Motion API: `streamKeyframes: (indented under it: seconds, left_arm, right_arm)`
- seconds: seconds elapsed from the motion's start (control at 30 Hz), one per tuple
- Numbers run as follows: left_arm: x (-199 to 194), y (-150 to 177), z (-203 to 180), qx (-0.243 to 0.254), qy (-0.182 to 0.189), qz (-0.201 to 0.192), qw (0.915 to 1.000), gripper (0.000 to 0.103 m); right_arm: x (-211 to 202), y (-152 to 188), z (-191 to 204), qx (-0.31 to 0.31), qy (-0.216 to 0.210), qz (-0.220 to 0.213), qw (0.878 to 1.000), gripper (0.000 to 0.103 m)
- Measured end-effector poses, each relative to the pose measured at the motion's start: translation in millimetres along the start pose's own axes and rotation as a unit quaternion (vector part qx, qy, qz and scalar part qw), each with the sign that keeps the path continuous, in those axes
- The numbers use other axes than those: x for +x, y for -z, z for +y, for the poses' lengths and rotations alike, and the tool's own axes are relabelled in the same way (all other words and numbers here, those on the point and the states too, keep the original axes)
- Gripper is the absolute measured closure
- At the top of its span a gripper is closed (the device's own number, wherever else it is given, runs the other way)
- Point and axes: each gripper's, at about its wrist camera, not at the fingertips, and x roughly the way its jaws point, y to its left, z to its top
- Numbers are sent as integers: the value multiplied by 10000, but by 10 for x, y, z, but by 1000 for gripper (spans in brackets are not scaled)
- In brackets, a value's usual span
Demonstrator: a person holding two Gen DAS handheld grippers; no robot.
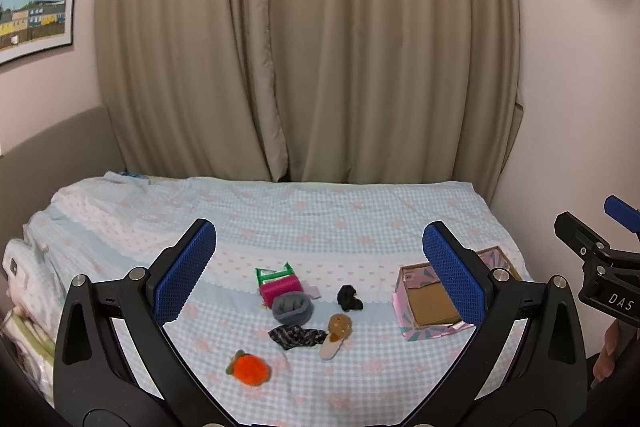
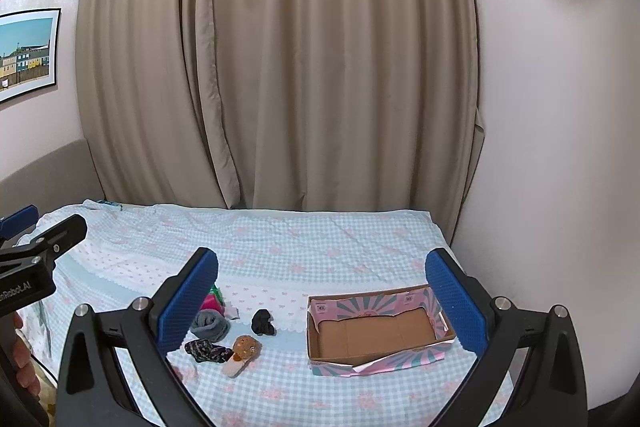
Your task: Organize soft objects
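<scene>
Both grippers hang wide open with nothing held, my left gripper (image 1: 320,275) and my right gripper (image 2: 322,303) over the checked bedspread (image 1: 320,219). Nearest my left one lies the orange plush (image 1: 249,368); beyond it are the patterned sock (image 1: 296,335), brown toy (image 1: 339,327), grey bundle (image 1: 291,307) and black sock (image 1: 349,298). Ahead of my right one sits the open cardboard box (image 2: 376,331), with curtains (image 2: 276,67) farthest back.

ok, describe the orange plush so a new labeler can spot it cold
On the checked bedspread, look left of the open cardboard box to the cluster of small soft items. The orange plush lies nearest the camera in the left wrist view, apart from the others. It alone is bright orange and fuzzy, with a small green bit on its left edge.
</scene>
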Motion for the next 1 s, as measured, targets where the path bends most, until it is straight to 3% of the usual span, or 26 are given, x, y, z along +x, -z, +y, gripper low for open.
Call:
streamKeyframes:
  seconds: [0.3, 0.57, 1.0]
  left_arm:
    - [-28, 7, -8, -1, 49, -16, 10000, 0]
    - [-45, -4, -8, 1, 63, -5, 10000, 0]
    - [-57, -30, 47, -95, -15, 155, 9998, 0]
  right_arm:
    - [-5, 70, 17, 85, -66, 118, 9999, 0]
    - [-28, 58, 14, -171, 49, -296, 9994, 0]
    - [-49, -70, 23, -222, 69, -134, 9996, 0]
